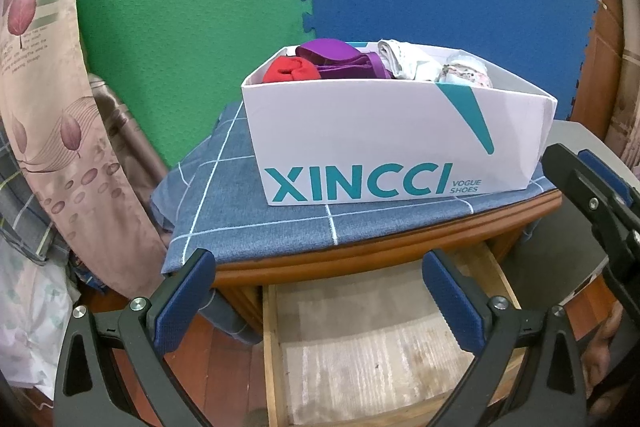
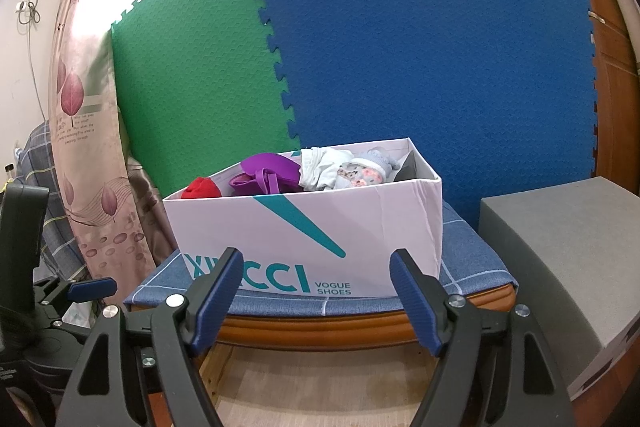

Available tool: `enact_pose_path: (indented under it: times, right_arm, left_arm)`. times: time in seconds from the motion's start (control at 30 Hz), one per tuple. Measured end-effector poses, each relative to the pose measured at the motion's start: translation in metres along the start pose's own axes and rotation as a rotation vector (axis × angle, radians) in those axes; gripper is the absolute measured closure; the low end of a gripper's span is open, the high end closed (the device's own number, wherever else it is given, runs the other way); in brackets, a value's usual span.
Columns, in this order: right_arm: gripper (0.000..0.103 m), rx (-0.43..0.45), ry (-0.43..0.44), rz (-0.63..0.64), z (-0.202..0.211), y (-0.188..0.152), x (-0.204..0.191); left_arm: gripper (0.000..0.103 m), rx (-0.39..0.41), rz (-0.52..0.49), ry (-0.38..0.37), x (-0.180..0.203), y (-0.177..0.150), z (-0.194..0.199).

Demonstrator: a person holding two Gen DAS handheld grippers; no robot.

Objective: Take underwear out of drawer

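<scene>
Underwear (image 1: 344, 65) lies in the shoebox (image 1: 380, 143), well beyond both grippers' wide, empty fingers (image 2: 216, 303)

Left gripper (image 1: 318, 291): two black angular arms, each with a triangular cut-out near its base, each tipped with a dark blue pad (image 1: 186, 291) of fine dotted texture. Round silver screws (image 1: 138, 305) sit at the joints. Right gripper (image 2: 316, 293), same build: black arms, triangular cut-outs, blue ribbed pads (image 2: 418, 303), silver screw heads (image 2: 457, 301) at the pivots. From the right wrist view, the left gripper's black body shows at the left edge, one blue pad poking out.
</scene>
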State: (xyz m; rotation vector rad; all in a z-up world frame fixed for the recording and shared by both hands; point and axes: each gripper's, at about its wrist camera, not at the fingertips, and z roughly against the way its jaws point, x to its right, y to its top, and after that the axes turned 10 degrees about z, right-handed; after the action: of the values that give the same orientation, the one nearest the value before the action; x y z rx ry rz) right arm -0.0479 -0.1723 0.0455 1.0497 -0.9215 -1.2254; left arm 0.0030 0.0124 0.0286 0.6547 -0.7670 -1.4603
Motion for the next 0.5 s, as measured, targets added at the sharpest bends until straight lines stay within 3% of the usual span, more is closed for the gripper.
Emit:
enact_pose_path:
  times: [0.5]
  right_arm:
    - [0.025,-0.003,0.003,0.002,-0.0008,-0.0011,-0.0001]
  left_arm:
    - [0.0,-0.003,-0.002,0.011,0.0011,-0.0006,-0.0018]
